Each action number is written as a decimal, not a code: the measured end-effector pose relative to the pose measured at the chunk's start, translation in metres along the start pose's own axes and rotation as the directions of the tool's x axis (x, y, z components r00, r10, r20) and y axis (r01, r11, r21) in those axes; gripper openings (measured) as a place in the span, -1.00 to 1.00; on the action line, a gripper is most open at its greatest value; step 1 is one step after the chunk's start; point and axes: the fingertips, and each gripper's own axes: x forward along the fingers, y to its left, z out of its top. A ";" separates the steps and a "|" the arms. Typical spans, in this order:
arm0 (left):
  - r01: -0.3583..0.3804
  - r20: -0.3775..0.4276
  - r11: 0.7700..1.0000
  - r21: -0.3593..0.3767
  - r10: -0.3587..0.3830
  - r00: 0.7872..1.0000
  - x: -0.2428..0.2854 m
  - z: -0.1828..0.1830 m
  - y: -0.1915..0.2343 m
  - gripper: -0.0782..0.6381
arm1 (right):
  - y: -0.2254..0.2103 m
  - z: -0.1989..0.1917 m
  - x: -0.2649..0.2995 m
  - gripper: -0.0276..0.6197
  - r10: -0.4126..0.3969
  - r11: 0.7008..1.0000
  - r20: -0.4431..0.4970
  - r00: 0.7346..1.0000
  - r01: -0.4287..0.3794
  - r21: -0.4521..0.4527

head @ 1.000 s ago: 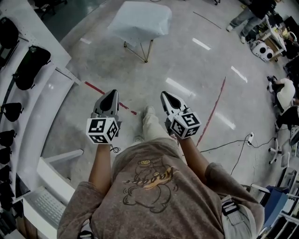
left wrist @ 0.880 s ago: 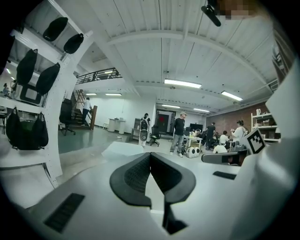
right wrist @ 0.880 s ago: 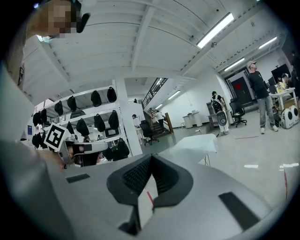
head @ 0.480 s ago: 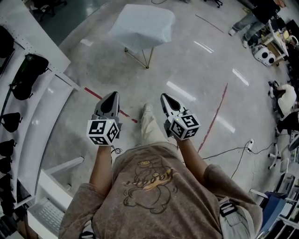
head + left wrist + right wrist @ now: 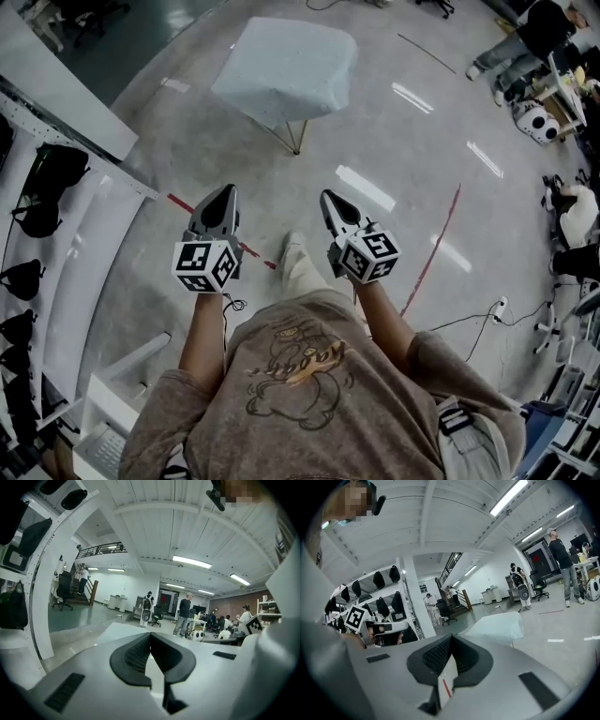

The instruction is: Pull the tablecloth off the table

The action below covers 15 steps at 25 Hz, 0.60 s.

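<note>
While jaws stay shut, tablecloth draws nearer.

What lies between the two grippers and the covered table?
Nothing: in the head view, only bare floor separates the left gripper and right gripper from the tablecloth.

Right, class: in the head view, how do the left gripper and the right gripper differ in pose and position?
The left gripper points almost straight ahead; the right gripper slants inward, toward the left one. The left gripper is nearer the white racks; the right gripper is out over the floor. Both are shut, empty, and well short of the tablecloth.
</note>
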 end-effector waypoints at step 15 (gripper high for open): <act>-0.072 0.000 0.997 0.003 0.072 0.997 0.133 0.054 0.043 -0.73 | -0.087 0.068 0.119 -0.90 0.090 0.996 -0.024 0.996 -0.090 0.027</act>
